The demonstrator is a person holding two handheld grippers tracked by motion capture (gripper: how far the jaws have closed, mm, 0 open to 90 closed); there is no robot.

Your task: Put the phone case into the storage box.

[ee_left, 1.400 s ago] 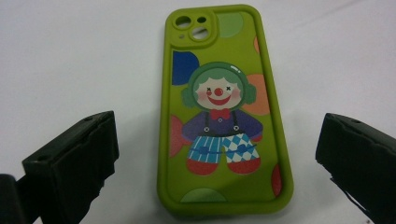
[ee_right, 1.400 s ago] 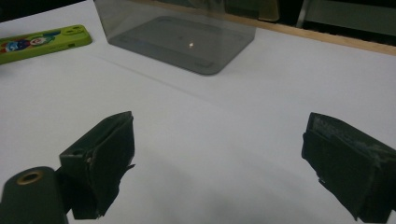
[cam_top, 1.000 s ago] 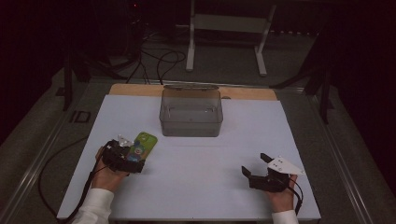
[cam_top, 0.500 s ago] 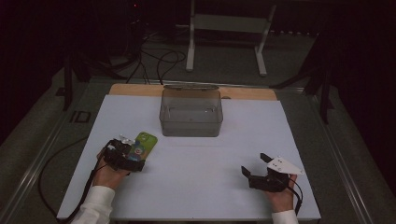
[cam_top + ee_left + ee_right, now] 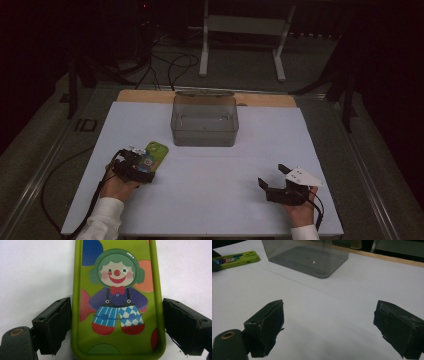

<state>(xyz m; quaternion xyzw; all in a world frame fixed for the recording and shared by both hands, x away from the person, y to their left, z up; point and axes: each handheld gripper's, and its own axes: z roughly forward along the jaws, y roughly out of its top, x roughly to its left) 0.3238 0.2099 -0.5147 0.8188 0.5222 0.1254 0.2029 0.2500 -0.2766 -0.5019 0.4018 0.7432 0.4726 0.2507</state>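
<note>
Left gripper: we find its jaws have just been closing, one at each long edge of the green phone case; the left pad meets the edge, the right pad stands just beside it, and we cannot tell whether it presses.
Right gripper: we log its jaws wide apart, nothing between them, bare white table sheet below.
Count: we count two grippers, one phone case, one clear plastic box.
Phone case: flat on the sheet, clown print up, its near end between the left jaws, its far end beyond the tips.
Box: well ahead of both pairs of jaws; from the right jaws, the case lies far ahead to the left.
</note>
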